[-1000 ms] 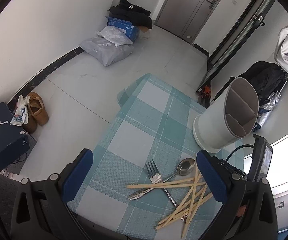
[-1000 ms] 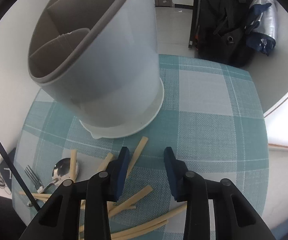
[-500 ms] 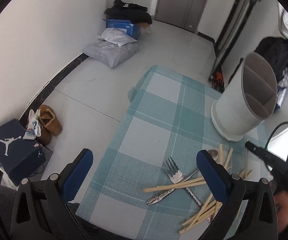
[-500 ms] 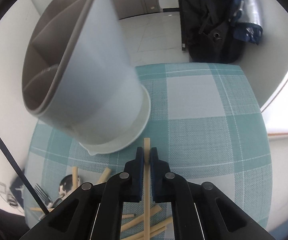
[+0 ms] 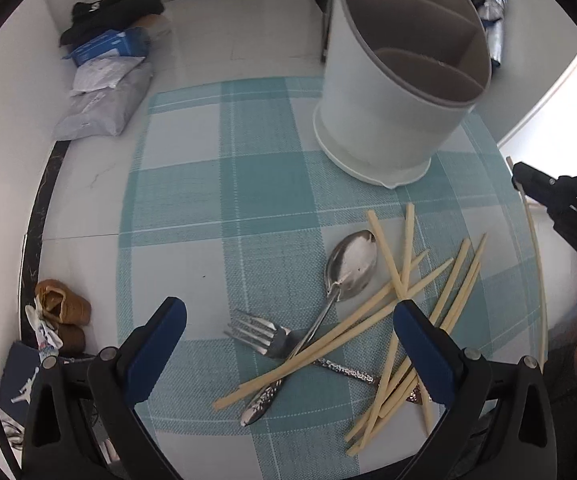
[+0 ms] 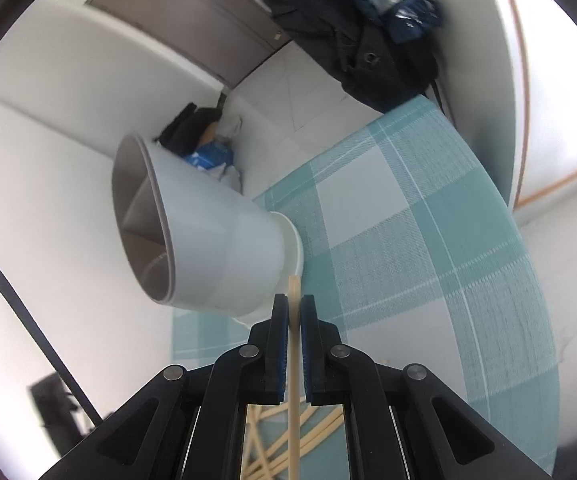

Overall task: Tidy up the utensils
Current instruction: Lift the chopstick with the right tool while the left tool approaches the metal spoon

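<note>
The right tool (image 6: 294,322) is clamped on one chopstick (image 6: 294,360), lifted clear of the desk (image 6: 428,240) with its tip just near the base of the white divided holder (image 6: 216,252); this looks like the carrying step of sorting. The left tool (image 5: 288,344) stands wide and empty above the remaining pile, where the spoon (image 5: 350,264), fork (image 5: 260,332) and loose chopsticks (image 5: 408,304) lie crossed in front of the holder; next, the held stick probably needs raising over the rim and tipping upright into one compartment.
</note>
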`<state>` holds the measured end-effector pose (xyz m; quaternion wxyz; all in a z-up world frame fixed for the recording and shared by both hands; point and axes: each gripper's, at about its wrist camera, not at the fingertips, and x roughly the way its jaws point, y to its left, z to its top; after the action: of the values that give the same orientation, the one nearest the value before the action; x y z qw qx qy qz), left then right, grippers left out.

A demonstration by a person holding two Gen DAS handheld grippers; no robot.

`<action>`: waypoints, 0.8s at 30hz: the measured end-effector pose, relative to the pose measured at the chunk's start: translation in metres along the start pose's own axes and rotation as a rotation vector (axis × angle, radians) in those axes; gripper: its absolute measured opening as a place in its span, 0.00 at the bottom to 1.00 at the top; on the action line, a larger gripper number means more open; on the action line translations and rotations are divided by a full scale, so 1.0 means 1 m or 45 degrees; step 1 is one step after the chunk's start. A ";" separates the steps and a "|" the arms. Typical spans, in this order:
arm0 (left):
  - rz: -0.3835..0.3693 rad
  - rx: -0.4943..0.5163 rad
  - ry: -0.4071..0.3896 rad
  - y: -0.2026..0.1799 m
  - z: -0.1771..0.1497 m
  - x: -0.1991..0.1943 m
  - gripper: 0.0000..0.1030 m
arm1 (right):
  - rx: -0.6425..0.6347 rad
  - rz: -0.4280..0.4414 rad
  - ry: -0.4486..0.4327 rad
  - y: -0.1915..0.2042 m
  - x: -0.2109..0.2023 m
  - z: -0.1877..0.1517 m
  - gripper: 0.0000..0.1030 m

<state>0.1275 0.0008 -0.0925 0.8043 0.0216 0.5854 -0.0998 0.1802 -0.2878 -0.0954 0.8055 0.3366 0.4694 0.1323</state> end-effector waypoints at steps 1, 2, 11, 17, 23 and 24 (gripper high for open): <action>0.021 0.038 0.024 -0.004 0.002 0.007 0.99 | 0.031 0.015 0.006 -0.006 -0.004 -0.001 0.05; 0.052 0.071 0.046 -0.007 0.003 0.012 0.99 | 0.042 0.008 0.001 -0.008 -0.005 0.000 0.05; 0.108 0.214 0.148 -0.011 0.008 0.034 0.94 | 0.062 -0.042 0.022 -0.031 0.002 -0.007 0.05; 0.059 0.201 0.164 -0.011 0.019 0.037 0.77 | 0.073 0.000 -0.030 -0.034 0.001 -0.008 0.05; 0.002 0.211 0.138 -0.023 0.024 0.032 0.43 | -0.011 0.027 -0.105 -0.018 -0.003 -0.006 0.05; 0.013 0.215 0.130 -0.025 0.025 0.031 0.34 | -0.027 0.032 -0.117 -0.016 -0.004 -0.006 0.05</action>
<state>0.1554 -0.0316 -0.1123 0.7693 0.0972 0.6150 -0.1435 0.1718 -0.2993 -0.1054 0.8281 0.3396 0.4261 0.1317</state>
